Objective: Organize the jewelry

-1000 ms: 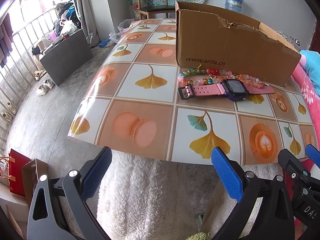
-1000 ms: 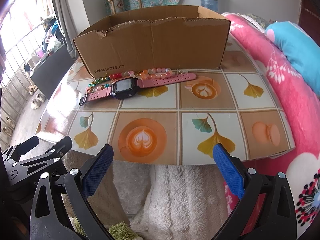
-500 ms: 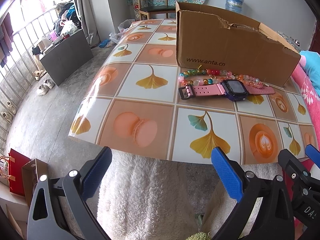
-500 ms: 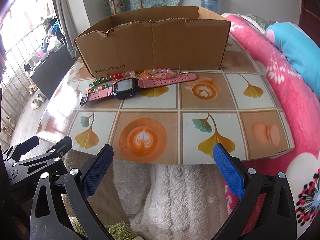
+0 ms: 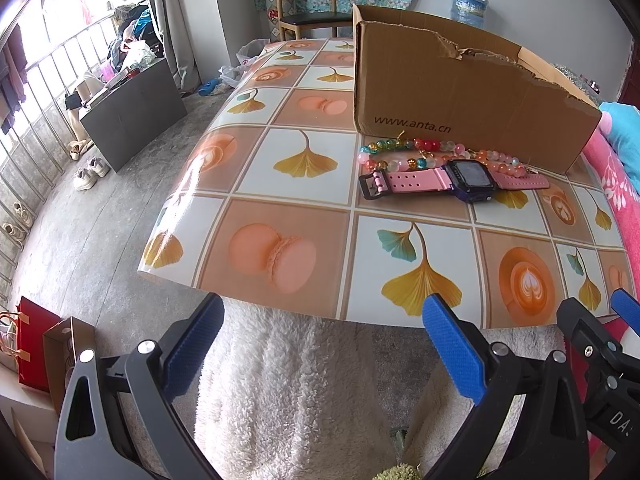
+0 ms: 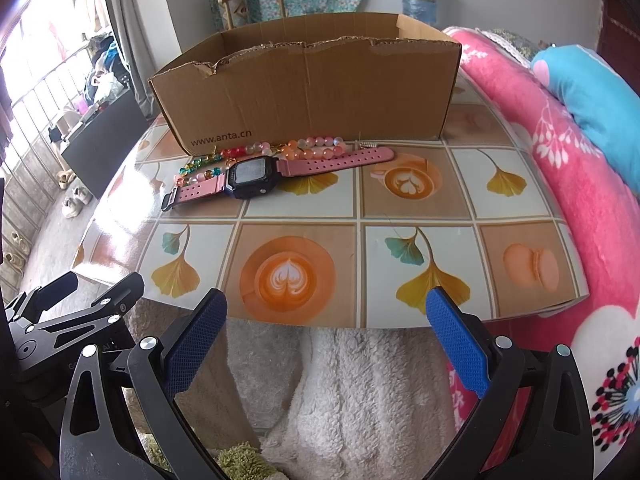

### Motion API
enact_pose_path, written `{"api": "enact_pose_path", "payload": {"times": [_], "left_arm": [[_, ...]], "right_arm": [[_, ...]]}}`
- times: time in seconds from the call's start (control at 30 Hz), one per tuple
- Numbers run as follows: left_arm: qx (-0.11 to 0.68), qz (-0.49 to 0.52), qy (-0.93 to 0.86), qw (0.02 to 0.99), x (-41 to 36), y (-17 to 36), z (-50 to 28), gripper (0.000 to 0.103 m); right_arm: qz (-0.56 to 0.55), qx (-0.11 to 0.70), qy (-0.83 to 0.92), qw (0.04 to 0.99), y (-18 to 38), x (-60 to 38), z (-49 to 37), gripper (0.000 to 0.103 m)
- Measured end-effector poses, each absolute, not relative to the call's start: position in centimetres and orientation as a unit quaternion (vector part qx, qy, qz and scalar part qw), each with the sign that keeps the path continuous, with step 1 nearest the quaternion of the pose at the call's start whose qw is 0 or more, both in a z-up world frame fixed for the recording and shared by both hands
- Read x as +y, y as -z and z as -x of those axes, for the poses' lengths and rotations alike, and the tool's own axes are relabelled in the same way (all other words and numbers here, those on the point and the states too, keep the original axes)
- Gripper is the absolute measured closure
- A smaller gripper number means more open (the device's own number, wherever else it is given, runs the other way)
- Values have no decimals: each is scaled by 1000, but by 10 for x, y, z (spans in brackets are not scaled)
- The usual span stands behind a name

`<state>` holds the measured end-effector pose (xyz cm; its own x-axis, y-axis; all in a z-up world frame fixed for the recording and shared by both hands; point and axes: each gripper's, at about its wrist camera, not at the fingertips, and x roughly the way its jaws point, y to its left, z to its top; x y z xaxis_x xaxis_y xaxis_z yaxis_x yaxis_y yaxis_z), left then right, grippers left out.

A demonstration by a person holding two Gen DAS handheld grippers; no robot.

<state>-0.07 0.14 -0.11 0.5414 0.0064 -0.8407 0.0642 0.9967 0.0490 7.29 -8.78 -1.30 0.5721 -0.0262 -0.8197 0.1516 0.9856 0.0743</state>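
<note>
Item: pink watch (image 6: 256, 178), lying flat just before the cardboard box (image 6: 312, 92), strap running left-right, beaded bracelets (image 6: 316, 148) touching behind it. I am holding the right gripper (image 6: 326, 334) and left gripper (image 5: 322, 338) wide open, empty, short of the table edge; the right is facing it more squarely.

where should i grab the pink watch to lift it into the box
Take the pink watch by its dark case, jaws across the narrow width, coming straight down from above. It lies flat, face up, straps stretched out; the case is the thickest, stiffest part. Beaded bracelets crowd the cardboard box side, so avoid pinching them.
</note>
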Motion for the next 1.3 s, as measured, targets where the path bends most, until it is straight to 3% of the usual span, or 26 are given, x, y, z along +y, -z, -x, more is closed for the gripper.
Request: {"api": "enact_pose_path", "payload": {"times": [1.3], "left_arm": [[481,-116,16,869,-24,20,-54,5]], "right_arm": [[-47,497,77,863,48,-139,-144,7]]}}
